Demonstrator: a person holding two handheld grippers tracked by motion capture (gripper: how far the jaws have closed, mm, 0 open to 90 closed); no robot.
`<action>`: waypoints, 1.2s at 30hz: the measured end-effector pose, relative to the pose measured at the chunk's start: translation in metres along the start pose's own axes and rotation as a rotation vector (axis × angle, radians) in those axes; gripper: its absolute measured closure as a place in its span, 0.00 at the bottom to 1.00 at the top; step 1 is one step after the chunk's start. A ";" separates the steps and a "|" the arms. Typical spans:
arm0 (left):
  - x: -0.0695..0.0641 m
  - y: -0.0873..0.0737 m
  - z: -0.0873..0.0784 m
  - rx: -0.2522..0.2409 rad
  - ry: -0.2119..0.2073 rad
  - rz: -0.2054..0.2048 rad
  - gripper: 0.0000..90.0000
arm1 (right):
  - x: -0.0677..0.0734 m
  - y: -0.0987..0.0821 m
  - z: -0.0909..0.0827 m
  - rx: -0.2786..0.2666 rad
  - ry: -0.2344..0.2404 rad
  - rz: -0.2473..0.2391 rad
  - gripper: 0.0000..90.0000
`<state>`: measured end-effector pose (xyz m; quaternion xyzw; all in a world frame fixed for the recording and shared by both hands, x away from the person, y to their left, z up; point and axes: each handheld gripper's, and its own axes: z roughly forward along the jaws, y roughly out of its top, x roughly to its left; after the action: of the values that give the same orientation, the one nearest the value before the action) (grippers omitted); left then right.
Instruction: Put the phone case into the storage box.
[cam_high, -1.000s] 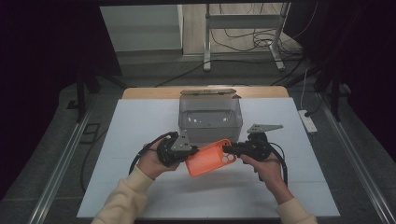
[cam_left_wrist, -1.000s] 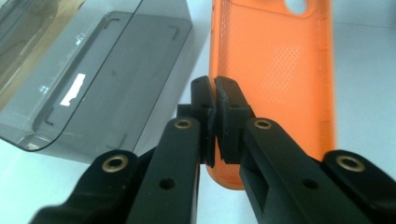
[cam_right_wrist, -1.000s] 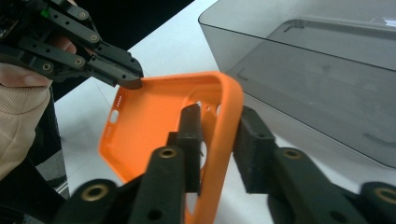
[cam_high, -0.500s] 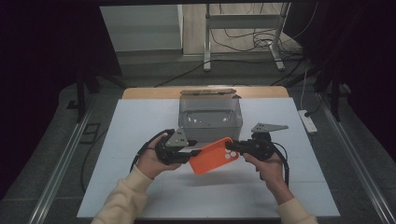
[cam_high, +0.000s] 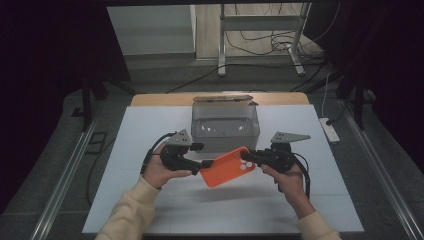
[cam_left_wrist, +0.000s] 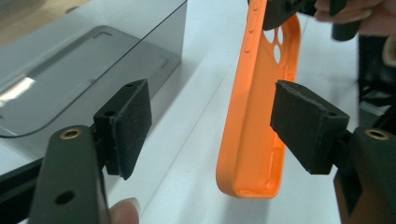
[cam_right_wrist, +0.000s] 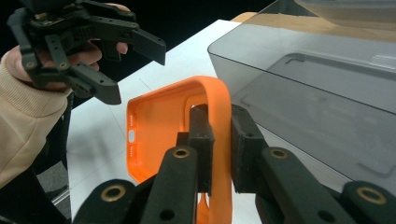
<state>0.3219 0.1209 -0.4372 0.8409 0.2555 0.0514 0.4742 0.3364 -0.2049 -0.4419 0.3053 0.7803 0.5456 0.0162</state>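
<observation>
An orange phone case (cam_high: 227, 167) hangs tilted above the white table (cam_high: 150, 125), just in front of a grey translucent box (cam_high: 225, 127). My right gripper (cam_high: 246, 156) is shut on the case's rim at the end with the camera cut-out; in the right gripper view its pads pinch the orange edge (cam_right_wrist: 219, 107). My left gripper (cam_high: 205, 164) has just been opening. Its pads (cam_left_wrist: 126, 123) stand wide, with the case's lower end (cam_left_wrist: 254, 140) between them and just beyond, untouched. The right gripper view shows the open left gripper (cam_right_wrist: 135, 70) beyond the case's far end.
The grey box (cam_right_wrist: 327, 93) stands close behind both grippers, its lid (cam_left_wrist: 84, 60) shut. A brown board (cam_high: 222, 98) lies behind it on the wooden far edge. A power strip (cam_high: 330, 130) sits off the table's right side. White tabletop spreads left, right and near.
My left gripper's jaws have spread apart and let go of the case's lower end. The case now hangs from the right gripper alone, which has stayed in place.
</observation>
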 end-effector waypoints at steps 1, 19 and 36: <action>0.002 -0.001 0.000 0.000 -0.009 -0.010 0.32 | 0.000 0.000 0.000 0.000 0.000 -0.002 0.90; 0.009 -0.006 0.006 -0.024 -0.132 -0.135 0.27 | 0.000 -0.002 0.001 -0.008 0.010 -0.011 0.90; 0.003 -0.006 0.019 -0.005 -0.158 -0.120 0.31 | 0.003 -0.004 0.005 -0.005 0.028 -0.046 0.90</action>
<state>0.3283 0.1106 -0.4528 0.8245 0.2669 -0.0430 0.4971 0.3342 -0.2001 -0.4465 0.2794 0.7860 0.5511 0.0185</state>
